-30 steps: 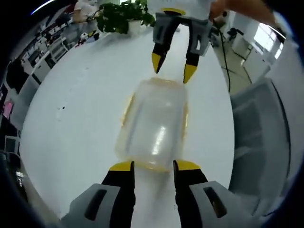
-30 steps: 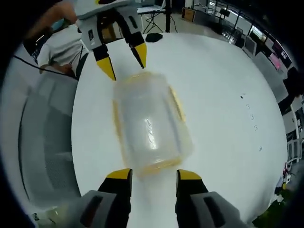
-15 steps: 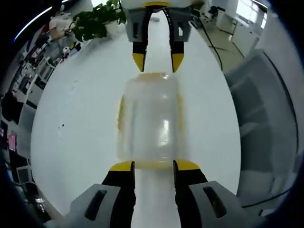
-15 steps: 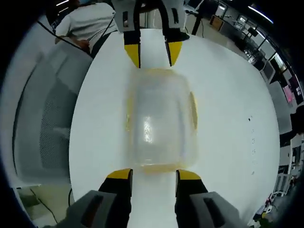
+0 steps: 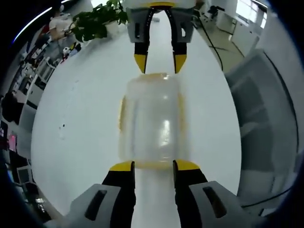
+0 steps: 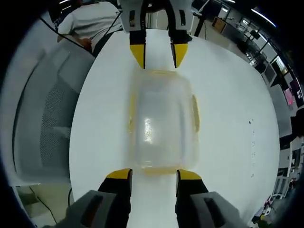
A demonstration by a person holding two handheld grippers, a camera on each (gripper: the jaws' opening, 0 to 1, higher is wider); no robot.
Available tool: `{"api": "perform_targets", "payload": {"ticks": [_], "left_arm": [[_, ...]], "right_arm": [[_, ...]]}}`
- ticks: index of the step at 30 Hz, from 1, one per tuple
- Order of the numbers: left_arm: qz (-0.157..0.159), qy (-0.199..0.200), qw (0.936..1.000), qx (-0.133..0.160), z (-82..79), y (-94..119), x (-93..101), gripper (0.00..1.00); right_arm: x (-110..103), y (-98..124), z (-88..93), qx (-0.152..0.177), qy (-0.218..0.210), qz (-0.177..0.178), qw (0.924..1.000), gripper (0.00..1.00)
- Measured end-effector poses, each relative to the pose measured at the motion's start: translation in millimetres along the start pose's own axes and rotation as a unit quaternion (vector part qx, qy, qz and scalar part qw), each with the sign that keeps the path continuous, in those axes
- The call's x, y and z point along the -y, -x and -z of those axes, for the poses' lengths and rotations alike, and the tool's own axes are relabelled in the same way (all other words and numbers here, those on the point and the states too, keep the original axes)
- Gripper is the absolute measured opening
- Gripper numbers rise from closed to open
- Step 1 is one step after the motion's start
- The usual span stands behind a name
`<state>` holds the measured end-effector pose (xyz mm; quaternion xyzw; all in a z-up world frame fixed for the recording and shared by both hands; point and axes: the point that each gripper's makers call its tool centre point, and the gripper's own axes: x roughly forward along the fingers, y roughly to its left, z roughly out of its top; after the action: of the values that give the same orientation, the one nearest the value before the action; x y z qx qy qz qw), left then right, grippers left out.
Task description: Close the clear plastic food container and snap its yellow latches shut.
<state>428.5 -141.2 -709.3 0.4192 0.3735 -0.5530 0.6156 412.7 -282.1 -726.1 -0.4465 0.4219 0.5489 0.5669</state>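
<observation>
In the left gripper view, the left gripper (image 5: 153,165) rises from 6 o'clock with its yellow-tipped black jaws spread, the tips just at the near short end of the clear plastic food container (image 5: 152,121). The container is a rounded rectangular box of frosted, glossy translucent plastic with a pale highlight on its lid. It lies flat on the white round desk (image 5: 80,118), with its long axis running from 6 to 12 o'clock, straight along the jaws. Yellow latches (image 5: 121,116) show as thin strips along its long sides and its ends. At its far end the right gripper (image 5: 160,62) points back from 12 o'clock, jaws likewise spread, tips just short of the rim. Beyond, at 11 o'clock, stands a leafy green plant (image 5: 95,23).

In the right gripper view the same layout appears mirrored: the right gripper (image 6: 153,174) sits at 6 o'clock, the container (image 6: 163,121) lies centred lengthwise, and the left gripper (image 6: 158,54) is at 12 o'clock. A grey chair (image 6: 45,118) stands at 9 o'clock.
</observation>
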Motion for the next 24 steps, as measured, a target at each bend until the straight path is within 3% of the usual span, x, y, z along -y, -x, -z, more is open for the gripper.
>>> {"api": "perform_targets", "payload": {"ticks": [24], "left_arm": [[0.002, -0.007, 0.9996, 0.029, -46.8, -10, -0.5, 0.28]], "right_arm": [[3, -5, -39.6, 0.034, 0.012, -0.003, 0.9993, 0.34]]}}
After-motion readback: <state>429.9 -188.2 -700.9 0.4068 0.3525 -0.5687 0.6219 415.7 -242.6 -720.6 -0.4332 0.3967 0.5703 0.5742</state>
